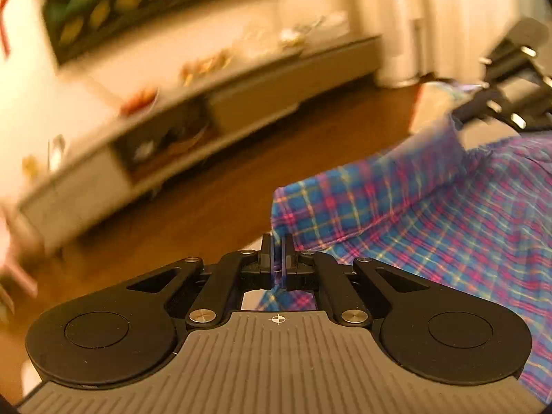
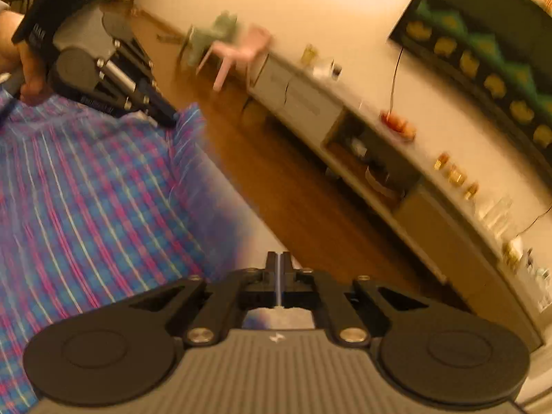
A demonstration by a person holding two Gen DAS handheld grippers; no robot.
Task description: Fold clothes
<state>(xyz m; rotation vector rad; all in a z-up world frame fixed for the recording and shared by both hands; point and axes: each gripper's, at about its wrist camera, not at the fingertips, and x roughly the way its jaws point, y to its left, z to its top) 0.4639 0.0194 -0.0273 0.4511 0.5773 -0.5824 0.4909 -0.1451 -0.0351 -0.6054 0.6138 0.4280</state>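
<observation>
A blue, pink and yellow plaid shirt (image 1: 431, 214) is stretched out between the two grippers over a pale surface. My left gripper (image 1: 277, 255) is shut on one edge of it, and cloth shows between its fingers. In the right wrist view the same shirt (image 2: 86, 189) fills the left side, and the left gripper (image 2: 165, 119) pinches its far edge, held by a person's hand (image 2: 27, 69). My right gripper (image 2: 279, 265) has its jaws nearly together with a thin bluish strip between them. In the left wrist view the right gripper (image 1: 459, 119) meets a raised corner of the shirt.
A long low cabinet (image 2: 396, 189) with small items on top runs along the wall, under a dark framed screen (image 2: 483, 51). Brown wooden floor (image 1: 207, 189) lies between the cabinet and the shirt. A pink chair (image 2: 241, 55) stands far back. Both views are blurred.
</observation>
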